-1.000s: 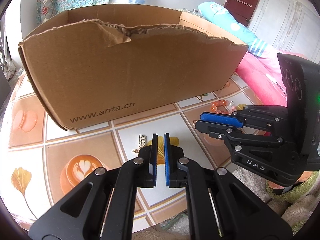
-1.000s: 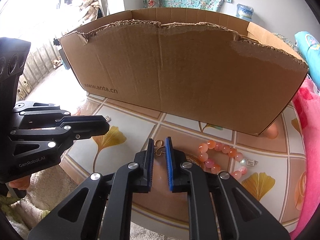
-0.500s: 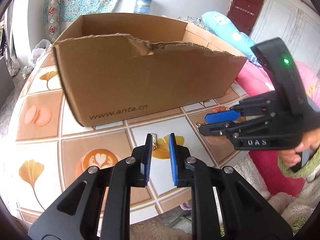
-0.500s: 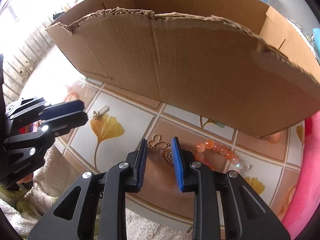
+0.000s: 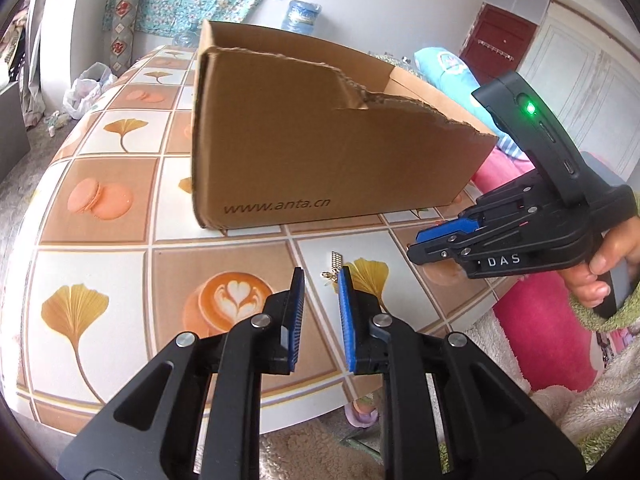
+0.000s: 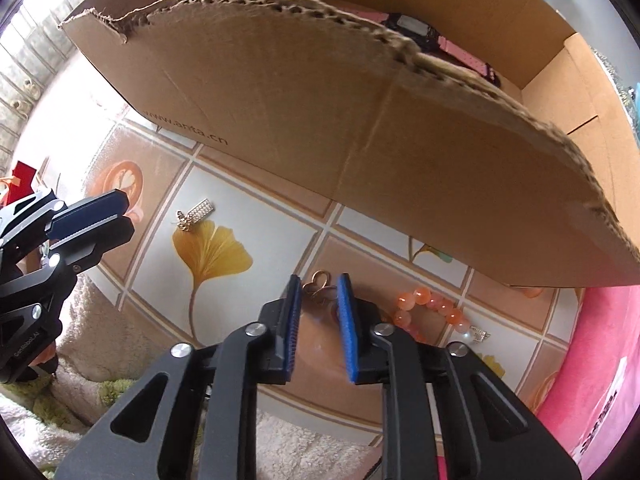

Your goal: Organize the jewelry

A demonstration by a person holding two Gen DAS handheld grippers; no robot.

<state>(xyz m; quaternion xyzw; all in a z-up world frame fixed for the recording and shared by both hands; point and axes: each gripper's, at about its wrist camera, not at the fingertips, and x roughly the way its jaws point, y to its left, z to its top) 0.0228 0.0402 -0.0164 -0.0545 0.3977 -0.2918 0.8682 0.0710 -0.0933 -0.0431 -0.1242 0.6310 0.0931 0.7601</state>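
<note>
While right gripper (image 6: 318, 294) closes, empty, over gold charm (image 6: 318, 285), left gripper (image 5: 320, 284) narrow, empty.

The left gripper (image 5: 321, 280) is held angled downward, its blue pads parted with nothing pressed between them. The right gripper (image 6: 319, 286) is pointed steeply down, its jaws closing, gripped by a hand (image 5: 608, 268) in a green cuff.

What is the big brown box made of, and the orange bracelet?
Box: corrugated cardboard, matte brown; its torn top edge shows the wavy fluting. Bracelet: round, glossy, see-through orange beads, probably glass, stone or plastic; the look cannot settle which.
</note>
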